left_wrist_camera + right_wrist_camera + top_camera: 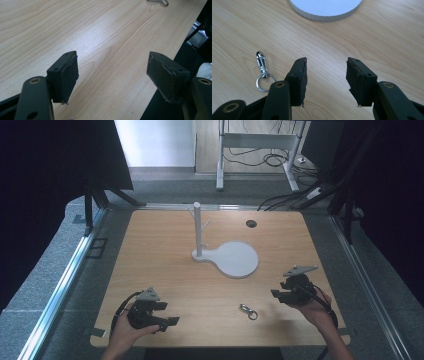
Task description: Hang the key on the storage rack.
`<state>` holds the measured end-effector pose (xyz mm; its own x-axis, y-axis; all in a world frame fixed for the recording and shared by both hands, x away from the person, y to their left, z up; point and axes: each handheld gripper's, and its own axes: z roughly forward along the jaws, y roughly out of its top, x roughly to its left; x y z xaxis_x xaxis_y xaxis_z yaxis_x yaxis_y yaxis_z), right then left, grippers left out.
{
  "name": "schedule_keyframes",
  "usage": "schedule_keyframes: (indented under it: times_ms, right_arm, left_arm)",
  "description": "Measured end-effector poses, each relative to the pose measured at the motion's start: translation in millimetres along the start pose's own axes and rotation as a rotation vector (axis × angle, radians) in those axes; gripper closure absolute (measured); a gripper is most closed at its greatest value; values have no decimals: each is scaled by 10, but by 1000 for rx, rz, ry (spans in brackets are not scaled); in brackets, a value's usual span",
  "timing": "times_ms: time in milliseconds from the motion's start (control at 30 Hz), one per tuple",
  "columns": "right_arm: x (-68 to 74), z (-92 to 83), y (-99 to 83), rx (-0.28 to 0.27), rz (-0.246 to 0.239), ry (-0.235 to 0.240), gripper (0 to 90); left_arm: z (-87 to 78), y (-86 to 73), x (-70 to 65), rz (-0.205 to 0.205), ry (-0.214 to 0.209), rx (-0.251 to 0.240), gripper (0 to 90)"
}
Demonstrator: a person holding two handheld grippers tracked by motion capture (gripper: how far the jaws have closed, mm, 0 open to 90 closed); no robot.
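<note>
A small metal clasp with a key ring (pixel 248 311) lies flat on the wooden table near the front edge, between my two grippers. In the right gripper view the clasp (pixel 263 72) is left of the jaws, apart from them. My right gripper (pixel 278 297) (pixel 325 72) hovers to the right of the clasp, open, with bare wood between its pads. My left gripper (pixel 169 314) (pixel 112 67) is at the front left, wide open and empty. In its view the clasp (pixel 160 2) lies far off at the top edge. A white stand (pixel 197 227) with side pegs rises from a round white base (pixel 235 260) (pixel 325 10) at mid-table.
A round cable hole (pixel 251 223) sits in the tabletop at the back right. The table's front edge (pixel 160 82) runs close under the left gripper. Metal rails (pixel 60 285) and black curtains flank the table; a desk frame (pixel 255 142) and cables stand beyond it.
</note>
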<state>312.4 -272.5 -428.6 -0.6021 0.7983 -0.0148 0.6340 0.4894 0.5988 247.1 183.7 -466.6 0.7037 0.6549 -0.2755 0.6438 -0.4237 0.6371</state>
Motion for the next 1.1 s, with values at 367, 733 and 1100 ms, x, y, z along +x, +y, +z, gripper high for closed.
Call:
schedule_keyframes:
  times_ms: [367, 733, 1100]
  right_arm:
    - [155, 76, 123, 66, -65, 42, 500]
    - [322, 139, 240, 118, -129, 65, 501]
    - [484, 256, 314, 150, -170, 93, 499]
  left_arm:
    - [12, -11, 17, -5, -1, 6, 261]
    - [1, -16, 36, -8, -2, 5, 261]
    - [-3, -20, 50, -9, -1, 6, 262]
